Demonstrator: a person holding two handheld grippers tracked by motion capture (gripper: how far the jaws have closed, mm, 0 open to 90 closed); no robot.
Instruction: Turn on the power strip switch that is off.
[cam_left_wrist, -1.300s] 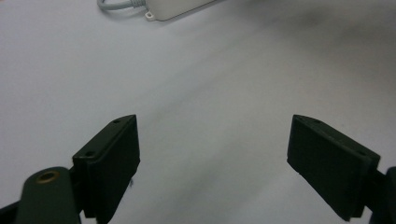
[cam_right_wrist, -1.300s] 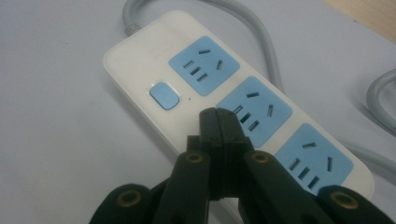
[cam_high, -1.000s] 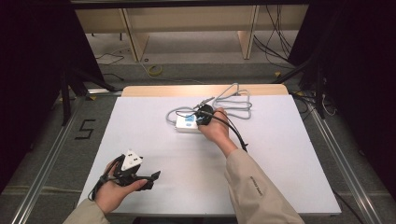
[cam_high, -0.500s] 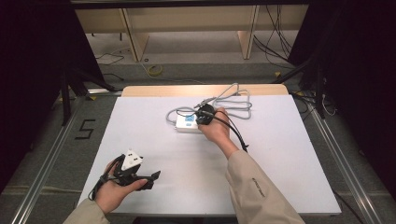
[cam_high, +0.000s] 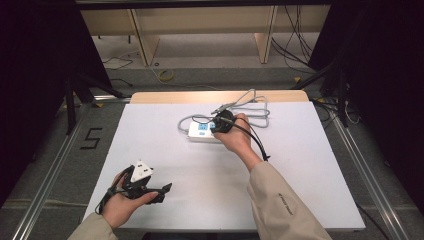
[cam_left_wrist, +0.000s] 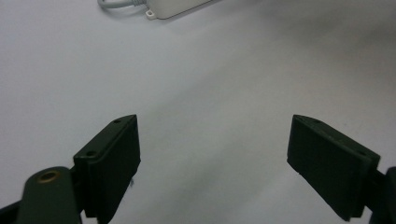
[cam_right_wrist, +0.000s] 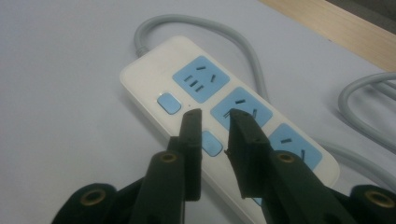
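Right tool (cam_right_wrist: 215, 119) over the power strip (cam_right_wrist: 224, 112), jaws narrowly apart.
Its jaws have just been opening, holding nothing, tips above a blue switch (cam_right_wrist: 211, 142); the strip lies mid-table (cam_high: 310, 170). Left tool (cam_left_wrist: 212, 154) gapes wide, empty.

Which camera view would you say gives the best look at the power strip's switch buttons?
The right gripper view: the power strip lies close, blue buttons sharp. The high view shows it small beside the right gripper; the left gripper view catches a corner.
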